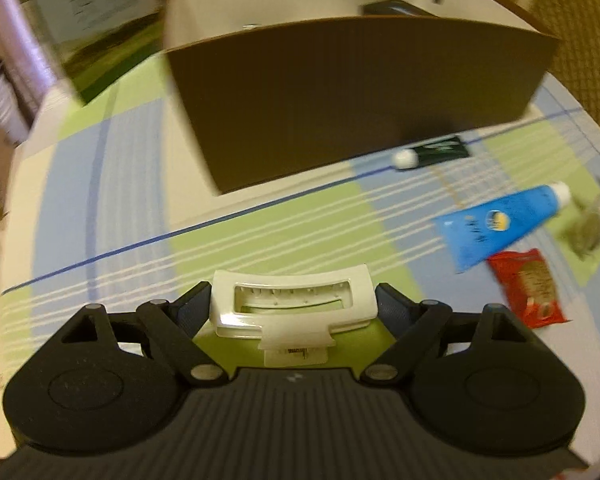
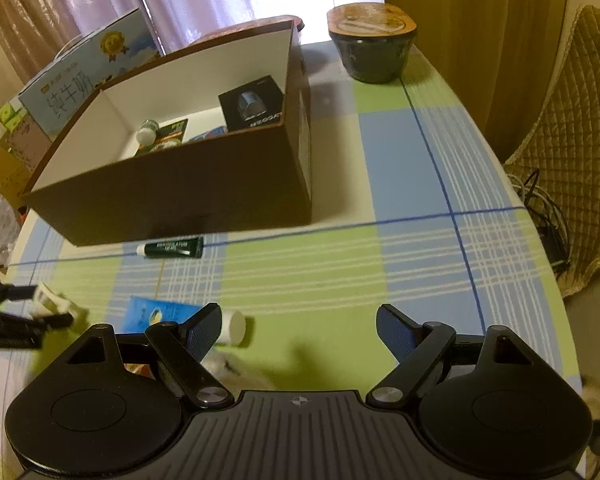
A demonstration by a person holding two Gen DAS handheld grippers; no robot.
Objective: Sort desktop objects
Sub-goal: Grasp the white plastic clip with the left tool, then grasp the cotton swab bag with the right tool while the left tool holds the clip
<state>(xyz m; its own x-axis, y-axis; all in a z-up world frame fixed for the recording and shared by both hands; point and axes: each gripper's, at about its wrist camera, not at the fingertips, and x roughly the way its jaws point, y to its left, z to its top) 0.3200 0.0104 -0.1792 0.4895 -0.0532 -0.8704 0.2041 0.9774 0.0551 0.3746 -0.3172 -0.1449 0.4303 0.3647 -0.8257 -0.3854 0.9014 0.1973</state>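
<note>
Left claw is clamped on a white clip, held above the table just short of the box. Right claw is wide open, nothing in it, hovering over the table.

Progress, roughly midway: the box already holds a black carton, a small bottle and a couple of packets.

Left on the table: green tube beside the box, blue tube, red packet. Clip goes in next, I'd guess.
</note>
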